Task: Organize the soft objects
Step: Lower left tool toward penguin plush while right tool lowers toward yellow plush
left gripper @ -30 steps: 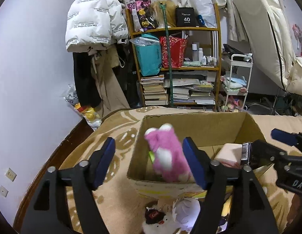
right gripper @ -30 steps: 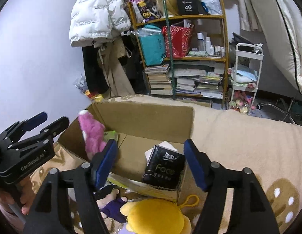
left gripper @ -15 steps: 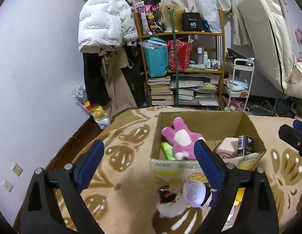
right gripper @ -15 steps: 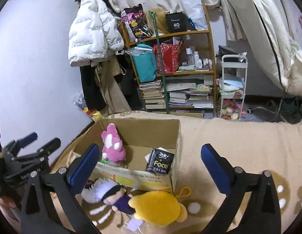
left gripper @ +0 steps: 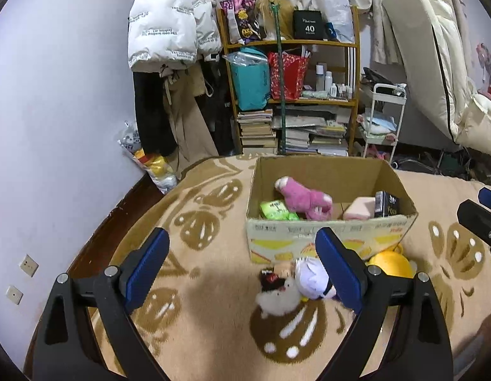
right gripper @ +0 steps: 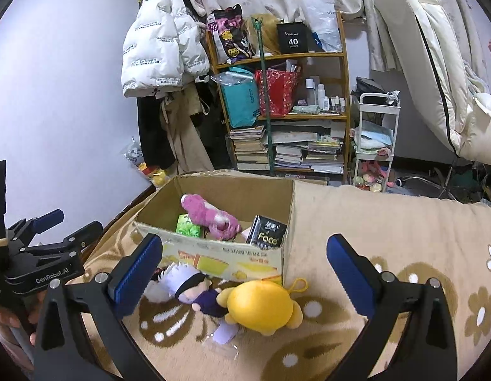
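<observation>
A cardboard box [left gripper: 328,231] [right gripper: 226,257] stands on the blanket. In it lie a pink plush [left gripper: 304,197] [right gripper: 210,216], a green pack [left gripper: 275,210], a pink pack [left gripper: 359,208] and a black "Face" tissue pack [right gripper: 267,231]. In front of the box lie a white-haired doll [right gripper: 185,282] [left gripper: 310,277], a yellow plush [right gripper: 261,304] [left gripper: 389,262] and a small white furry toy [left gripper: 278,297]. My left gripper [left gripper: 242,266] is open and empty, drawn back from the box. My right gripper [right gripper: 245,273] is open and empty, above the floor toys.
A beige patterned blanket [left gripper: 213,333] covers the surface. Behind stand a cluttered wooden shelf [left gripper: 293,95] with books and bags, a hanging white puffer jacket [left gripper: 169,22], a small white cart [left gripper: 383,120] and a folded mattress [left gripper: 435,63]. The left gripper shows in the right wrist view [right gripper: 48,250].
The pink plush was let go and now lies in the box. Both grippers opened wide and drew back and up from the box.
</observation>
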Available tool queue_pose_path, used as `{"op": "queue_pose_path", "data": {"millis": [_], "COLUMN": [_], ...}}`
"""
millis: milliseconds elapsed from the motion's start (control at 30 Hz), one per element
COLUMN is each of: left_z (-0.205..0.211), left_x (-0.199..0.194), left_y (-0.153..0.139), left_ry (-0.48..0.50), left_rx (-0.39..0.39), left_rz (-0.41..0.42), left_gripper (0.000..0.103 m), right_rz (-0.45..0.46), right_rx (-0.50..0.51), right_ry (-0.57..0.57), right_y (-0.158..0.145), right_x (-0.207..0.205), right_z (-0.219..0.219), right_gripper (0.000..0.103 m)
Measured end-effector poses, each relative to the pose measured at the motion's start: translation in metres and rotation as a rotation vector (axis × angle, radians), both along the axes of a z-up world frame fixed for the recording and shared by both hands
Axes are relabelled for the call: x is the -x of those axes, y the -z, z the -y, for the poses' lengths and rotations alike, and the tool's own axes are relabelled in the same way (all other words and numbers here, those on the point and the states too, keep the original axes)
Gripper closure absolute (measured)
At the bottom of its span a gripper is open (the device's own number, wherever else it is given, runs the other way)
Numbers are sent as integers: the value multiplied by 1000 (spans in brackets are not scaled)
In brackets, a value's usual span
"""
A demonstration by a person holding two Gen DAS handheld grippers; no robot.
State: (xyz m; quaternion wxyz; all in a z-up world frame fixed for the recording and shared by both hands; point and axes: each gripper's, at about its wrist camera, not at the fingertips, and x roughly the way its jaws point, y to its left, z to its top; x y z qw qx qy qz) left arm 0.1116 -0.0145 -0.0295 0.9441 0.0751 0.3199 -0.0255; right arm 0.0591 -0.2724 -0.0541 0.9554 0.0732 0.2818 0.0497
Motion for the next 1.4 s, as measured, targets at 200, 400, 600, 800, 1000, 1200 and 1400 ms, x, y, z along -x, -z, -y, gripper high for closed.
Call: {"op": "queue_pose_path", "data": {"millis": [200,400,600,800,1000,1200,1400], "left_z": [-3,-10,-17,-20,-12,-13,-17], "left_x": [-11,-31,-51,-68,-82,-94,-101], "left_y": [16,36,57,76,99,124,141], "left_ry": [-21,-49,-68,-71,-60,-78,-92], "left_rx": [6,47,87,117,88,112,134], "left_rz": [-67,-159,-262,-338,-409,-499,-559], "left_gripper": [10,10,10,11,11,11,11], "right_rz": [-17,-57,-106,-145,-189,-259,-304], "right_rx": [11,28,34,38,65,53,58], "right_ry": [4,19,31,42,55,56,54], "right_y": [7,24,40,55,72,96,117], "right_x": [3,-8,-22,-33,-50,-66,-75], "right_z": [-2,0,1,0,-3,-6,-9], "right_gripper": [0,0,0,0,0,0,0]}}
